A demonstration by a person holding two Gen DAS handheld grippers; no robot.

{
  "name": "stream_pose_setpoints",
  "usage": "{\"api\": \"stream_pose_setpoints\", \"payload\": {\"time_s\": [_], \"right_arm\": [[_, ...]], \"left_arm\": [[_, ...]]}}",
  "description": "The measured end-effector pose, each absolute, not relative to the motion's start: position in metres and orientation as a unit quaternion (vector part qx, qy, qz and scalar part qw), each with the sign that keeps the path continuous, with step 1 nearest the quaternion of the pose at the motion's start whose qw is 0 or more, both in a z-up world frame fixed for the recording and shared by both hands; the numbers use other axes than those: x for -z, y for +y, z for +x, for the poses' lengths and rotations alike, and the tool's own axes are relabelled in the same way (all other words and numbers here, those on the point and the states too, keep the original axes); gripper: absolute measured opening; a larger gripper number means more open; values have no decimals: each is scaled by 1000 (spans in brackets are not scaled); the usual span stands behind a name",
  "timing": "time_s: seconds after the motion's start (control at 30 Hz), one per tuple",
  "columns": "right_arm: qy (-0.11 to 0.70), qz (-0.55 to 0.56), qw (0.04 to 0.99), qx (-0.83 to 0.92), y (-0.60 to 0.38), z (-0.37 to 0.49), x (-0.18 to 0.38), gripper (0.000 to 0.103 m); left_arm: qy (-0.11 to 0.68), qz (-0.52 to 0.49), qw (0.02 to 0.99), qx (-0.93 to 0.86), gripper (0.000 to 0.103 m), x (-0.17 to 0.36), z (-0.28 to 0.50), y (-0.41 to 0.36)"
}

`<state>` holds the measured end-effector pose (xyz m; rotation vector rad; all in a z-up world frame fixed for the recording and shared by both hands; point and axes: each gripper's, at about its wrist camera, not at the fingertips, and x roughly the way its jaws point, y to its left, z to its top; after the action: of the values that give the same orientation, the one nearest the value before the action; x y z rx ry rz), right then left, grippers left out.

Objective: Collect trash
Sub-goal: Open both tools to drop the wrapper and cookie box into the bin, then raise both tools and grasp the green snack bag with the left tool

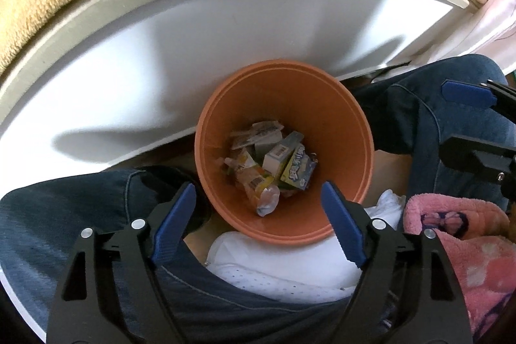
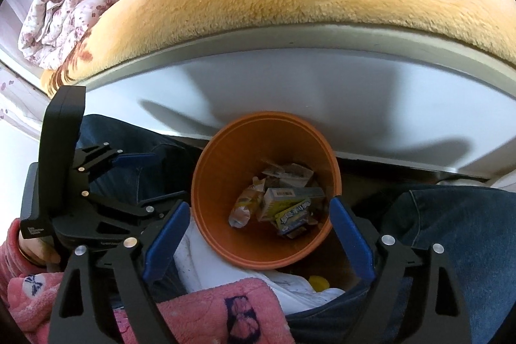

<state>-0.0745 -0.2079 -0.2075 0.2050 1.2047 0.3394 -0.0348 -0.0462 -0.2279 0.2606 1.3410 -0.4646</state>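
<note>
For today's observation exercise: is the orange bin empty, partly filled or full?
Partly filled. The orange bin holds small boxes and crumpled wrappers at its bottom only; its inner wall is bare above them up to the rim.

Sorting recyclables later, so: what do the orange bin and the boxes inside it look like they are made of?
The bin looks like moulded plastic: smooth, matte-to-satin orange wall with a stepped rim and soft highlights. The boxes look like thin printed cardboard, with flat creased faces, sharp folds and a barcode label. The crumpled wrapper beside them seems a glossy plastic or foil film, though that is less sure.
</note>
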Motion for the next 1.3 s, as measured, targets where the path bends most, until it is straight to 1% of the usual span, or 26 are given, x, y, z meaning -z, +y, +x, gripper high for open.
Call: {"api": "stream_pose_setpoints", "payload": {"time_s": [0.37,0.5,0.63,0.73,0.77,0.87,1.0,1.17,1.23,1.3], "right_arm": [[542,100,819,-160,-215,-73,187,87],[517,108,834,-157,-223,-73,168,87],[484,109,854,-157,-231,-74,141,87],[462,111,866,-156,-236,-75,124,87],[457,113,868,-156,-237,-74,120,87],[446,118,873,-155,-241,-70,113,87],[442,128,874,-156,-246,-63,113,87],[434,126,879,-151,-250,-57,114,87],[435,129,878,-150,-252,-52,115,87],[437,132,877,-150,-256,-47,116,87]], "left_arm": [[583,125,770,227,78,204,-40,-48],[551,137,787,242,78,176,-42,-47],[508,111,808,278,78,128,-35,-40],[466,88,831,290,90,92,-23,-35],[449,86,840,293,90,81,-18,-35],[410,85,862,285,92,55,7,-43],[384,73,877,280,92,45,65,-67],[377,65,884,268,92,42,137,-99],[382,56,886,256,92,44,177,-111],[381,67,893,230,92,49,214,-123]]}}
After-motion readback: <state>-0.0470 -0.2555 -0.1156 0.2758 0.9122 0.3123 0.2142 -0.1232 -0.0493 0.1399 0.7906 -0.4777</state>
